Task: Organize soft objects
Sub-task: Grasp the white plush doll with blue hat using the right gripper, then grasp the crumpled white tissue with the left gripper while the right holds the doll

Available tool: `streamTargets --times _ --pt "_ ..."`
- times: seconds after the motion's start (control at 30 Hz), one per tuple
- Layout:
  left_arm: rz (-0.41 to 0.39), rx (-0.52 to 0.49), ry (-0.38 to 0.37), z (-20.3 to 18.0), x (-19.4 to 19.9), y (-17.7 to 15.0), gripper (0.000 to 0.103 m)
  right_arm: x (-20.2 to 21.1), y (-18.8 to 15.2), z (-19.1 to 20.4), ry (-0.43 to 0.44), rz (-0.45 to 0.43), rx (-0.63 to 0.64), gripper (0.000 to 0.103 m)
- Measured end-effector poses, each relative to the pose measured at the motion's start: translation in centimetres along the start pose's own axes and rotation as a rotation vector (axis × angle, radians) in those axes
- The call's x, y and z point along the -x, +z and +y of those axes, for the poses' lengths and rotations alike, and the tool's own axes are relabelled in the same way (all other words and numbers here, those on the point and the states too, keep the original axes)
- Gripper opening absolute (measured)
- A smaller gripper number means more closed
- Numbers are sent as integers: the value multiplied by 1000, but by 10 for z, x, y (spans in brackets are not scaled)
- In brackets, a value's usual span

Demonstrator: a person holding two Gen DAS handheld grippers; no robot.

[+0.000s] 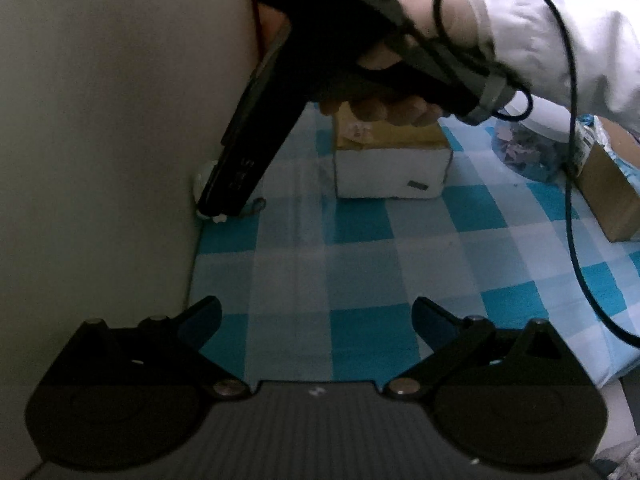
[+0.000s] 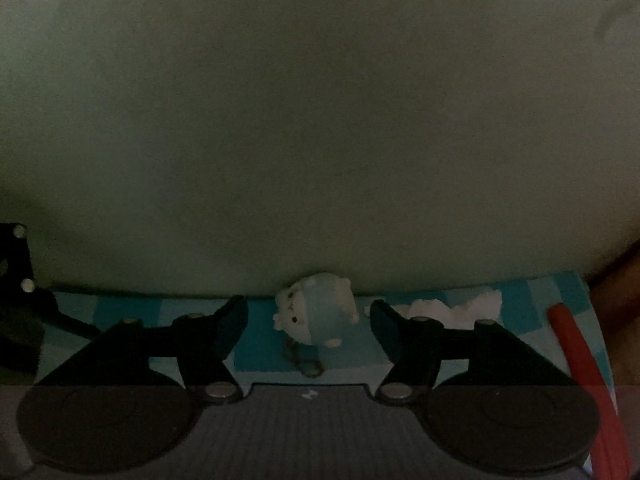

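Observation:
A small plush toy (image 2: 314, 312), white with a pale blue body and a key ring on a short chain, lies on the blue-and-white checked cloth (image 2: 264, 354) against the wall. My right gripper (image 2: 308, 320) stands open around it, one finger on each side, and neither pad touches it. In the left wrist view a hand holds the right gripper (image 1: 218, 210) tilted down, with its tip at the foot of the wall. My left gripper (image 1: 316, 312) hovers open over the checked cloth (image 1: 360, 264) with nothing between its fingers.
A pale wall (image 1: 100, 120) borders the cloth on the left. A white-and-brown box (image 1: 390, 164), a white-lidded jar (image 1: 528, 152) and a cardboard box (image 1: 608, 200) stand further back. A crumpled white thing (image 2: 476, 306) and a red stick (image 2: 576, 360) lie right of the toy.

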State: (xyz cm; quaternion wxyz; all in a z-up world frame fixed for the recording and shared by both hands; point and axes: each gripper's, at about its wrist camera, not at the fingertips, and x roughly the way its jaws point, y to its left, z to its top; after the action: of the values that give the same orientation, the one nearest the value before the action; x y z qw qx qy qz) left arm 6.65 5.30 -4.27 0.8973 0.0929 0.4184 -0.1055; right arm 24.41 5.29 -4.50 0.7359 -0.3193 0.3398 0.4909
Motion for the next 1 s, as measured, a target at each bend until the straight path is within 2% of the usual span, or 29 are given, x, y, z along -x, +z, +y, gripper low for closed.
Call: streamTargets --times 0.07,0.33,0.47,0.63,0.8,1.0 --pt "6 3 -2 0 -2 1 101 -7 0 2 8 14 6 66" --pt "14 2 -9 2 -4 0 101 -21 3 4 -26 27 2 65" --pt "19 10 -9 3 -5 -1 101 -26 6 10 -60 45 10 59" --pt "21 11 -1 4 -4 -1 101 -20 7 11 -41 32 -21 56" --pt "14 -1 3 2 3 0 101 14 4 16 -43 -13 -38 56" --pt "7 -21 32 -1 14 2 101 84 -11 28 -80 -82 -43 56"
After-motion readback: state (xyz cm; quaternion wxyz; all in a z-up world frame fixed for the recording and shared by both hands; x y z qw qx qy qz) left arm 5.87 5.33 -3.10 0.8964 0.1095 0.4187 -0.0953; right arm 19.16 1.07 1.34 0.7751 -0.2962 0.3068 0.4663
